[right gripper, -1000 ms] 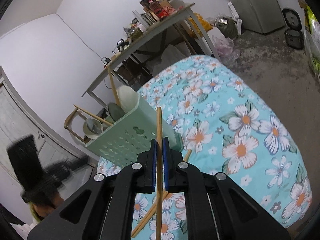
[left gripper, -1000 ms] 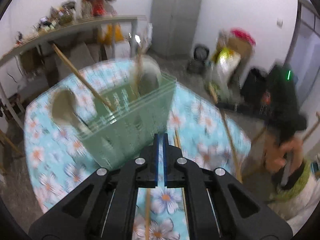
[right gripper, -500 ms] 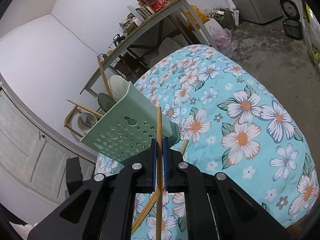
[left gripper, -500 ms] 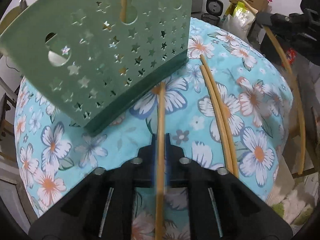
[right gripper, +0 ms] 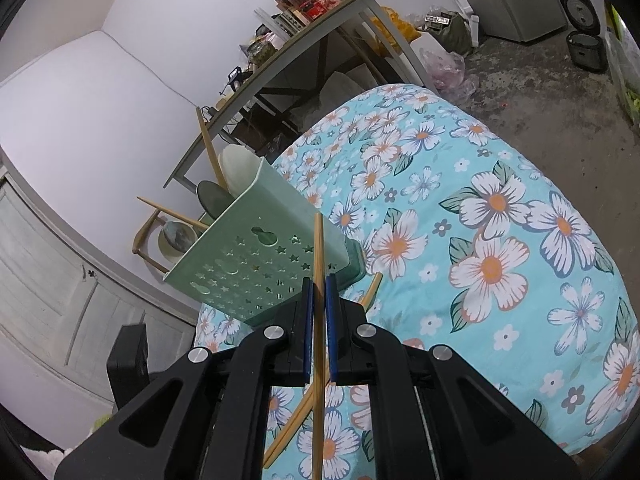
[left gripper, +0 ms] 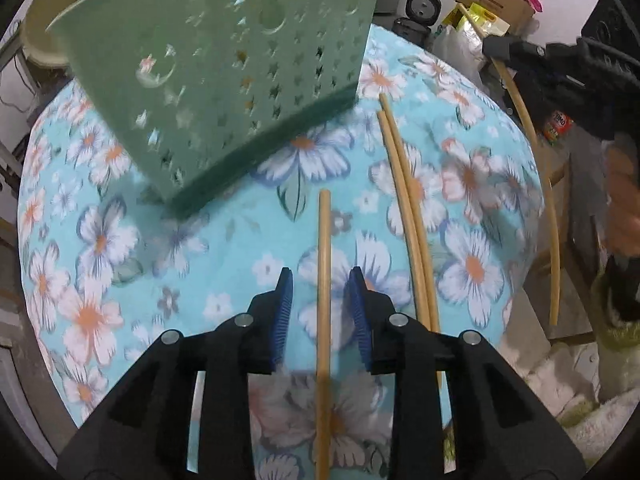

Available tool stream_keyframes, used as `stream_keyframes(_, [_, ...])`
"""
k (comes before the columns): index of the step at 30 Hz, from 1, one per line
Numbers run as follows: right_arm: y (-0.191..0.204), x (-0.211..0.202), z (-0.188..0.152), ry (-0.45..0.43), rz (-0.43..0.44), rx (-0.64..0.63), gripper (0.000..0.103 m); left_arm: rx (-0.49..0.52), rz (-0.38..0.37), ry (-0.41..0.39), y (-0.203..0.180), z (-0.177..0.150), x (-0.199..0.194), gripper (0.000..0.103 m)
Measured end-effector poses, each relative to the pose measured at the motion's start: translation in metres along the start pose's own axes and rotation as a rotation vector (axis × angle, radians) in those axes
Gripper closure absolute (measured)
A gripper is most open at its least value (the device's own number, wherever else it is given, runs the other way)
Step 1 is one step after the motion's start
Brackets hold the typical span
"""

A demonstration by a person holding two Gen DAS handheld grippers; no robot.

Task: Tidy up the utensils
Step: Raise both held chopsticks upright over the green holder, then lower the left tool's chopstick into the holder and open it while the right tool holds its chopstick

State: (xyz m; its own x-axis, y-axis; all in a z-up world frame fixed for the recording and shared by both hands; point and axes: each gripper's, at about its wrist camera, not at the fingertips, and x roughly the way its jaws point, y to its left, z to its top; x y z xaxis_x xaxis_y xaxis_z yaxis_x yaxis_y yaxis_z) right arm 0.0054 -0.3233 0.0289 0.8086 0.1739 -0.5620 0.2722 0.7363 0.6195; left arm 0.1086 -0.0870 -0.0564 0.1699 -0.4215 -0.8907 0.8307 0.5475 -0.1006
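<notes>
A green perforated utensil basket (left gripper: 224, 76) stands on the floral tablecloth (left gripper: 100, 240); it also shows in the right wrist view (right gripper: 256, 264), holding chopsticks and spoons. My left gripper (left gripper: 322, 292) is open, its blue pads on either side of one bamboo chopstick (left gripper: 323, 248) lying on the cloth. Two more chopsticks (left gripper: 404, 204) lie side by side to its right. My right gripper (right gripper: 316, 304) is shut on a chopstick (right gripper: 318, 240) that points up toward the basket. It appears at the right of the left wrist view (left gripper: 560, 68), with its chopstick (left gripper: 544, 184).
A cluttered shelf table (right gripper: 320, 12) stands behind the round table by the white wall. A rice cooker (right gripper: 586, 50) and bags sit on the concrete floor. A wooden chair (right gripper: 148, 236) stands behind the basket. Two chopsticks (right gripper: 296, 420) lie on the cloth under my right gripper.
My left gripper has opened and drawn back a little from the basket; the chopstick it gripped now lies between its open fingers. My right gripper has kept its hold on its chopstick.
</notes>
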Motion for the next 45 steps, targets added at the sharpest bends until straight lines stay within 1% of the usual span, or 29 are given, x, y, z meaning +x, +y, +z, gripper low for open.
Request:
stream_keyframes(7, [-0.001, 0.005, -0.004, 0.014, -0.006, 0.005, 0.097, 0.03, 0.028, 0.009, -0.005, 0.025, 0.026, 0.076])
stream_keyframes(9, [-0.002, 0.006, -0.005, 0.015, -0.003, 0.007, 0.097, 0.034, 0.04, -0.004, -0.005, 0.032, 0.032, 0.079])
stream_keyframes(11, [-0.002, 0.007, -0.005, 0.015, 0.001, 0.012, 0.097, 0.039, 0.058, -0.018, -0.004, 0.036, 0.035, 0.09])
stream_keyframes(13, [-0.003, 0.008, -0.005, 0.015, 0.004, 0.016, 0.097, 0.031, 0.06, -0.027, -0.003, 0.038, 0.035, 0.097])
stream_keyframes(16, [-0.003, 0.007, -0.005, 0.013, 0.007, 0.017, 0.097, 0.022, 0.062, -0.041, -0.001, 0.042, 0.034, 0.097])
stream_keyframes(20, [-0.003, 0.007, -0.004, 0.014, 0.014, 0.016, 0.097, 0.01, 0.057, -0.096, 0.002, 0.045, 0.006, 0.097])
stream_keyframes(25, [-0.002, 0.004, -0.003, 0.003, 0.022, 0.015, 0.097, -0.001, 0.057, -0.222, 0.002, 0.055, -0.049, 0.097])
stream_keyframes(28, [-0.002, 0.002, -0.003, -0.004, 0.024, 0.014, 0.097, -0.016, 0.044, -0.298, 0.005, 0.057, -0.084, 0.097])
stream_keyframes(32, [-0.001, -0.001, -0.003, -0.01, 0.026, 0.012, 0.097, -0.039, 0.045, -0.394, 0.012, 0.058, -0.125, 0.097])
stream_keyframes(35, [0.0, -0.002, -0.003, -0.013, 0.029, 0.011, 0.097, -0.052, 0.031, -0.451, 0.009, 0.061, -0.142, 0.097])
stream_keyframes(39, [0.001, -0.004, -0.002, -0.016, 0.03, 0.007, 0.097, -0.061, 0.022, -0.517, 0.015, 0.058, -0.171, 0.097])
stream_keyframes(45, [0.004, -0.006, -0.001, -0.021, 0.032, 0.004, 0.097, -0.078, 0.013, -0.623, 0.019, 0.061, -0.196, 0.097])
